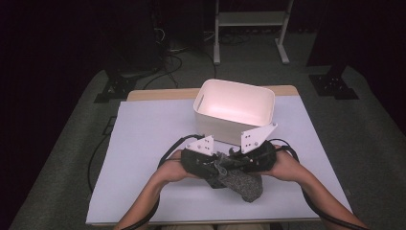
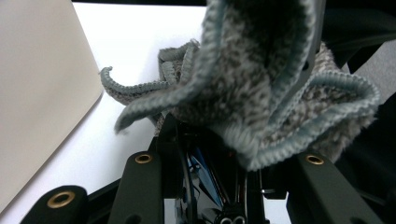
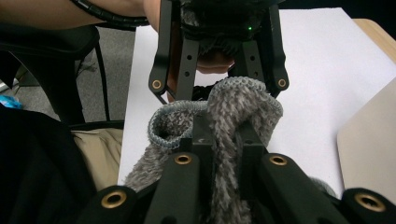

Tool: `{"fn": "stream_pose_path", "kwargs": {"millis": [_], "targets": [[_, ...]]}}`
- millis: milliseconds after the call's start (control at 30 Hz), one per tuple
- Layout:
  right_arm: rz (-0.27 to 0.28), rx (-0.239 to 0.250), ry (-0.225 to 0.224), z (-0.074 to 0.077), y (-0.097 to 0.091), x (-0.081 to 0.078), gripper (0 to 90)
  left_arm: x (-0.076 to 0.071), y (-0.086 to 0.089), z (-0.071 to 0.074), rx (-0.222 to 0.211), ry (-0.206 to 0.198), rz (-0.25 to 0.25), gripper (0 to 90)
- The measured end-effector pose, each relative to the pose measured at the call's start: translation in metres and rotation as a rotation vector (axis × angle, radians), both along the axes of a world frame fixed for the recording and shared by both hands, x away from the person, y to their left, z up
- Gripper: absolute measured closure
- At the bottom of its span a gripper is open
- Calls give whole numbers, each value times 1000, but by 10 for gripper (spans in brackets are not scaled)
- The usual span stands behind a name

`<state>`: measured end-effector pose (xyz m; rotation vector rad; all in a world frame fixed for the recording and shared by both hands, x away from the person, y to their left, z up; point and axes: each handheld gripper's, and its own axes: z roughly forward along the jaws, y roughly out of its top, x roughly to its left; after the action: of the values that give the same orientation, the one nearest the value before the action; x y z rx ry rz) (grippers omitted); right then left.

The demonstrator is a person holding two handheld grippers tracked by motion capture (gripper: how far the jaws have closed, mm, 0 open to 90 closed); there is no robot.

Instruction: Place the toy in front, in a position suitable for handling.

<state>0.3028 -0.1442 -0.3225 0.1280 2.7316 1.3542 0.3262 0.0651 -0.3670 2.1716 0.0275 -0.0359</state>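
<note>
1. Grey knitted fuzzy sock with a lighter ribbed cuff sits lower centre of the high view, between both grippers, its toe end hanging down to the white-covered bench.
2. Left gripper, black with a white three-cornered plate, is lower centre-left of the high view, pointing right toward the other gripper.
3. Left gripper jaws are nearly closed and pinch the sock cuff; in the left gripper view the sock bunches in the upper centre and right of frame, just past the jaws.
4. Right gripper, black with a white plate, is lower centre-right of the high view, pointing left, tips near the left gripper.
5. Right gripper jaws are closed down tight on the sock fabric; in the right gripper view the sock runs up between the jaws at centre frame.
6. The right gripper view also has the left gripper at top centre, the cuff stretched between the two.
7. Both hands are close together, the sock opening pulled between them, above the bench.
8. White rounded rectangular plastic bin stands upper centre of the high view, just behind the grippers, apart from the sock.
9. The bin wall is at the left of the left gripper view.
</note>
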Motion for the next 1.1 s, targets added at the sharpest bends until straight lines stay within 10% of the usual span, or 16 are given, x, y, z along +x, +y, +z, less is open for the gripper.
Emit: {"fn": "stream_pose_path", "kwargs": {"millis": [733,1100], "targets": [[-2,-32,32,-4,-8,6,826,2,-12,-5,14,7,1,531],[-7,-78,6,-1,-3,4,826,-9,40,-14,-4,31,138,435]]}}
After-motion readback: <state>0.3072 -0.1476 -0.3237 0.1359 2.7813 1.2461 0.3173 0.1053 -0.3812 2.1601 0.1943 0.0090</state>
